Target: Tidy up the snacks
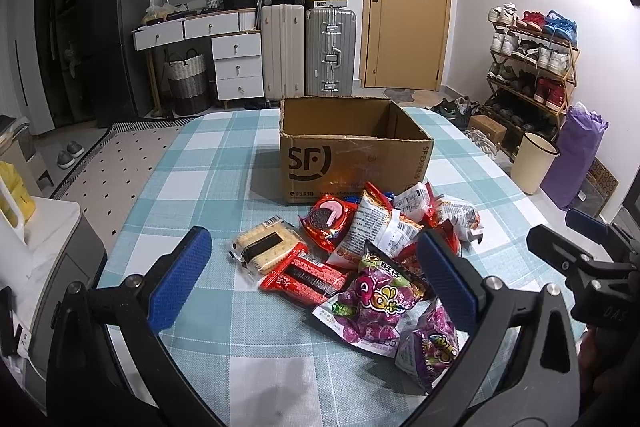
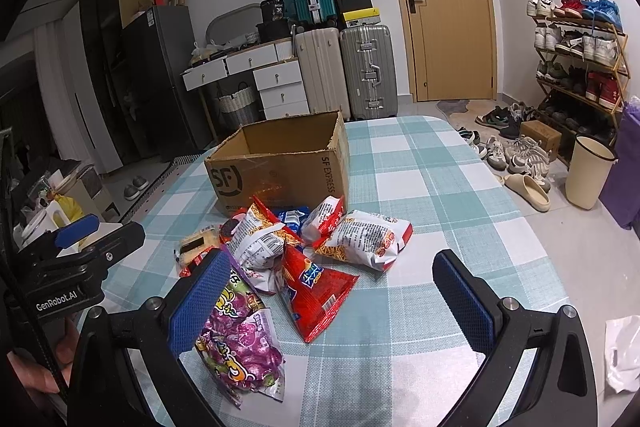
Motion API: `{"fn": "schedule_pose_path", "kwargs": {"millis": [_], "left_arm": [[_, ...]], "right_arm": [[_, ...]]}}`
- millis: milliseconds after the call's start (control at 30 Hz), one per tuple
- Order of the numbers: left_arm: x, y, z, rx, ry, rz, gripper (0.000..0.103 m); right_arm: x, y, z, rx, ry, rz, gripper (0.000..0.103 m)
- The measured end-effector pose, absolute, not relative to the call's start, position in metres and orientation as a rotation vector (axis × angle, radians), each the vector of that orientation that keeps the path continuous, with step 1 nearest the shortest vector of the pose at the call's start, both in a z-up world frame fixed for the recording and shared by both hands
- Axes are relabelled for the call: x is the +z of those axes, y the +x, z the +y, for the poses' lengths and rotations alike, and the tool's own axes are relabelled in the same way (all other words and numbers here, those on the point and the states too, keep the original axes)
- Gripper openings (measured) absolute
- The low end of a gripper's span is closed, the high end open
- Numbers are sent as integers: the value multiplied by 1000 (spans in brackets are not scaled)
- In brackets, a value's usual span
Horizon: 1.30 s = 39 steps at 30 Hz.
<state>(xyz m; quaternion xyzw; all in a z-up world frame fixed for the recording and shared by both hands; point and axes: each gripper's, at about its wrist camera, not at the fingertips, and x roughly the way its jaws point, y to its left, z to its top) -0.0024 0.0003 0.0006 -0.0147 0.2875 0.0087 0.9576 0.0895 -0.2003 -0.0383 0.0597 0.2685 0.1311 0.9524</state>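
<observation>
Both grippers hang low over the near edge of the checked tablecloth (image 1: 224,355), jaws spread wide and grasping nothing: the left gripper (image 1: 312,271) and the right gripper (image 2: 332,291) each show two blue pads well apart with bare cloth or loose packets between them. Largest item first: the cardboard box (image 1: 352,163), open-topped and with no snacks visible inside, stands at twelve o'clock from both grippers, beyond the snack heap and touching its far edge. The heap itself lies between box and grippers. In the right wrist view, the red cone-shaped chip bag (image 2: 316,291) sits at about eleven o'clock from the jaw gap, its long axis running from eleven toward five o'clock, point nearest the box, directly in line with the right gripper's opening. The purple candy bag (image 2: 240,351) lies at nine o'clock, partly under the right gripper's left pad. In the left wrist view, the second purple candy bag (image 1: 372,303) lies at one o'clock, the red wafer packet (image 1: 304,275) almost dead ahead at twelve, and the pale cracker pack (image 1: 266,247) at eleven. Judgement: nothing appears boxed yet; the task is at its start. The right gripper is nearer the red cone bag, the left nearer the wafer and cracker packs; a short forward reach would bring either onto its packet, then a carry toward twelve o'clock.
</observation>
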Motion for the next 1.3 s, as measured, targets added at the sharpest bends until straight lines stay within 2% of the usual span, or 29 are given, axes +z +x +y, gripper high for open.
{"fn": "schedule_pose_path", "kwargs": {"millis": [700,1300], "left_arm": [[-1,-3,2,21,-33,589,102],[-15,-6,7,28,-42,611,102]], "right_arm": [[-40,88,-201,305,124,543,103],[-85,85,-178,425,137,653,103]]}}
